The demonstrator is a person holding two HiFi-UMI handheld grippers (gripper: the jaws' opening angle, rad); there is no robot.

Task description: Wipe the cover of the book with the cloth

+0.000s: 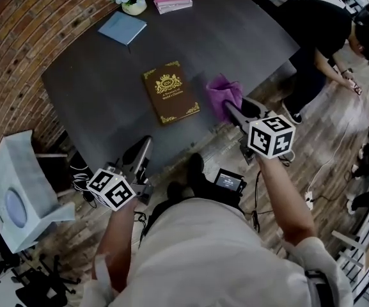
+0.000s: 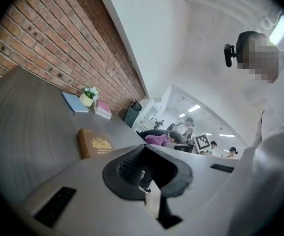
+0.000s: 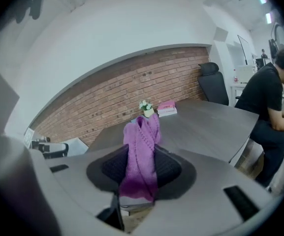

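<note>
Right hand-held gripper (image 3: 141,168) pinches the cloth (image 3: 142,146) over the bench's (image 1: 235,31) near edge, left hand-held gripper (image 2: 146,168) shut, empty; the unheld book (image 1: 170,91) may skid under wiping.

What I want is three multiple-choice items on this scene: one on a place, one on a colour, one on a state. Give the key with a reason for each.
1. Where does the book lie?
A. on the floor
B. on the table
C. on a shelf

2. What colour is the cloth?
A. green
B. white
C. purple

3. How does the left gripper stand?
A. shut and empty
B. shut on the cloth
C. wide open

Key:
1 B: the book lies flat on the dark table.
2 C: the cloth pinched in the right gripper is purple.
3 A: the left gripper view shows its jaws together with nothing between them.
</note>
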